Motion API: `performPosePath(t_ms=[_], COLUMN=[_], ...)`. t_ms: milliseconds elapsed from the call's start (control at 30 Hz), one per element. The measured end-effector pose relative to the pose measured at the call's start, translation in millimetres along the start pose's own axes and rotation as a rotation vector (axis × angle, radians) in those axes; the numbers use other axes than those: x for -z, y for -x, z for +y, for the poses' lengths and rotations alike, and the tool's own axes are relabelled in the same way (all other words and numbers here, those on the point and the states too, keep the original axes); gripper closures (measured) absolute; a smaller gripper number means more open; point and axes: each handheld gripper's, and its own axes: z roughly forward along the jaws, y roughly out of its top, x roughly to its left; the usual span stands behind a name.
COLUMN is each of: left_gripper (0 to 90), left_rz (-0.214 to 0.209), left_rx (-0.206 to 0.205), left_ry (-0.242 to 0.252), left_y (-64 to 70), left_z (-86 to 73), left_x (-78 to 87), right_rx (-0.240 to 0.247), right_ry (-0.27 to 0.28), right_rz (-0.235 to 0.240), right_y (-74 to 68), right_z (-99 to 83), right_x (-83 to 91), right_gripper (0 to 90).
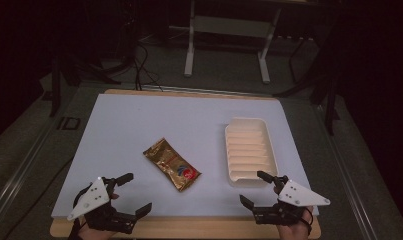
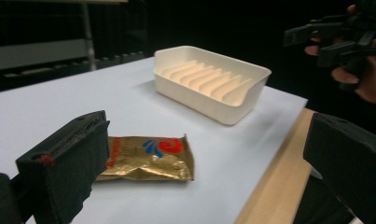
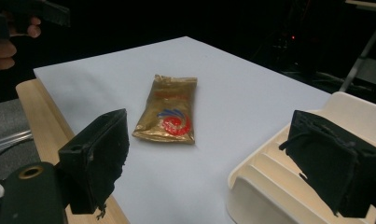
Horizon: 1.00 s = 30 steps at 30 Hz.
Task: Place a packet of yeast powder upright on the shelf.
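Lay flat on the white sheet of the table (image 1: 139, 120), a gold foil packet (image 1: 171, 164), just left of frame centre in the high view, tilted with its red-and-blue end toward the lower right. Stood well right of it, apart and not touching, a cream ribbed tray (image 1: 263, 131), with nothing in it. Hovered at the lower left of the frame, the left gripper (image 1: 130, 192), fingers spread wide and holding nothing; hovered at the lower right, the right gripper (image 1: 256, 187), likewise released and empty, just short of the tray's near rim.

Judged the step in hand as the approach to the packet. Best done by coming down low over it, squaring the fingers across the narrow width rather than the length, and closing on a crimped end or the edges, since foil of that kind looks slippery and apt to crumple. Worth keeping the other gripper clear of the tray.

Showed in the left gripper view, on the packet (image 2: 148, 157), a red and blue swirl emblem and a line of reddish lettering, too blurred to read; same emblem in the right gripper view (image 3: 169, 109), no brand legible
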Motion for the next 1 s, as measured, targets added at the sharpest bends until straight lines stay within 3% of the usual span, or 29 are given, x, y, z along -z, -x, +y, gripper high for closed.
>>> performPosePath(t_ms=[267, 633, 833, 1000], left_gripper=[1.6, 1.6, 1.6, 1.6], left_rz=[0.062, 0.101, 0.141, 0.144], left_rx=[-0.005, 0.008, 0.033, 0.06], left_ry=[0.034, -0.033, -0.074, -0.081], left_y=[-4.6, -14.6, -30.2, -42.0], left_z=[20.5, 33.7, 39.1, 40.0], left_x=[5.7, -13.6, -27.0, -34.6], right_rx=[0.006, 0.007, 0.008, -0.008], right_ry=[-0.004, 0.001, 0.002, -0.008], right_rz=[0.005, 0.036, 0.067, 0.077], right_y=[-2.2, -6.2, -7.8, -6.4], right_z=[1.2, 2.2, 2.3, 2.1], right_x=[-2.0, -5.2, -7.0, -8.2], right_gripper=[11.1, 11.0, 10.8, 10.8])
